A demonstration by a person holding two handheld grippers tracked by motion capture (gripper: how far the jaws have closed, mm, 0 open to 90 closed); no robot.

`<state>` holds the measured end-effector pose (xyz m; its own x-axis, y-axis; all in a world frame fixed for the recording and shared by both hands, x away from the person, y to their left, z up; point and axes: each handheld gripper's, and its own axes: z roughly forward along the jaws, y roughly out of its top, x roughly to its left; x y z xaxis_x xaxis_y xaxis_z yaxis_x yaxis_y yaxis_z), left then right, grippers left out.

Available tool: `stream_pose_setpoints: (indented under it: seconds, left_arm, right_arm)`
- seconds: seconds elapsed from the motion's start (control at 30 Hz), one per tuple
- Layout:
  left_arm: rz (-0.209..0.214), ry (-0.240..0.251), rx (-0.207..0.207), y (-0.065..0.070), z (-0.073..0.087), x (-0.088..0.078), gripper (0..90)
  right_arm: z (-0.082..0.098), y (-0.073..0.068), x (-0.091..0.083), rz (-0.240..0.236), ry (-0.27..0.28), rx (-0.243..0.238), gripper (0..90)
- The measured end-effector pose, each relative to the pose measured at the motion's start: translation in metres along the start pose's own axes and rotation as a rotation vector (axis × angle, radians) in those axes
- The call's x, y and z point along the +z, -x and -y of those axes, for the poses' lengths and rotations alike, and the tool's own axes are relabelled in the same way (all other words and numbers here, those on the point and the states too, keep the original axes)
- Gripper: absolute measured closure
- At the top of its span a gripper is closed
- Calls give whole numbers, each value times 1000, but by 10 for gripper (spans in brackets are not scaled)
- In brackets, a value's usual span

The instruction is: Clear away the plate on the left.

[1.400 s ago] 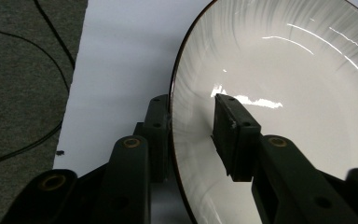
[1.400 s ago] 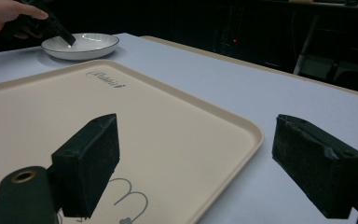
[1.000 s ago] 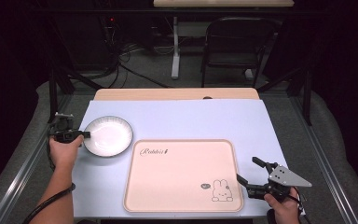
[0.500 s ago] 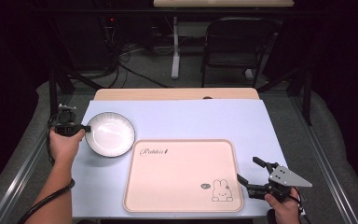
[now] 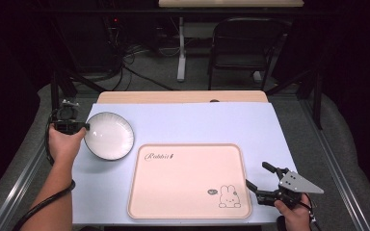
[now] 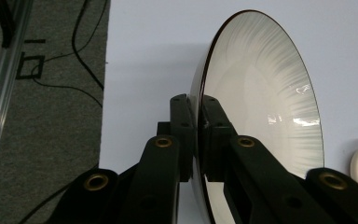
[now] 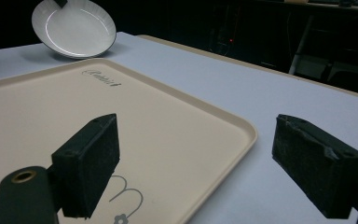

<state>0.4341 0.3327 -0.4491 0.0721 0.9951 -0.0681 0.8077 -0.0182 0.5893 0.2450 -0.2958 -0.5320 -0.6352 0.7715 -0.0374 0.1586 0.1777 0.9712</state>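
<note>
Left gripper pinches the near-left rim of the round white ceramic plate with a thin dark edge; in the left gripper view the two black jaws stand pressed together on that rim, one pad on the underside and one on the ribbed inner face, with the plate seen almost edge-on. The jaws have just been closing, and the plate's rim is what lies between them. In the right gripper view the plate is tilted, its gripped side raised and its far edge low over the pale lilac tabletop, so I judge it is being lifted rather than resting flat.

What the coming move turns on is direction: the cream rectangular plastic tray with a small rabbit drawing lies to the right of the plate and nearer the person, its top-left corner just beside the plate's lower right edge. The tray's long axis runs left to right across the table. So the carry would likely go rightward and toward the person, over the tray's raised lip.

Right gripper hovers at the tray's near right corner with its jaws spread wide and nothing between them. It is well apart from the plate; the left hand is by far the nearer one and already has the hold.
</note>
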Motion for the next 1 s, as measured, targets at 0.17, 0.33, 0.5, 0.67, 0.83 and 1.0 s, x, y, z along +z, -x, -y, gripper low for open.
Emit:
stream_pose_setpoints:
  seconds: [0.17,0.33,0.5,0.67,0.83,1.0]
  left_arm:
    - [7,27,2,-3,-4,-13,858]
    - [11,42,34,0,-9,-28,857]
    - [18,50,60,6,-14,-38,857]
    - [37,57,91,15,-17,-44,857]
    - [65,69,119,25,-19,-48,857]
    - [83,72,170,40,-23,-53,857]
  right_arm:
    - [0,0,0,0,1,0,144]
    - [0,0,1,-1,3,-1,144]
    - [0,0,1,-1,3,0,144]
    - [0,0,1,0,3,3,144]
    - [1,2,2,3,-1,5,143]
    - [1,2,3,4,-2,4,143]
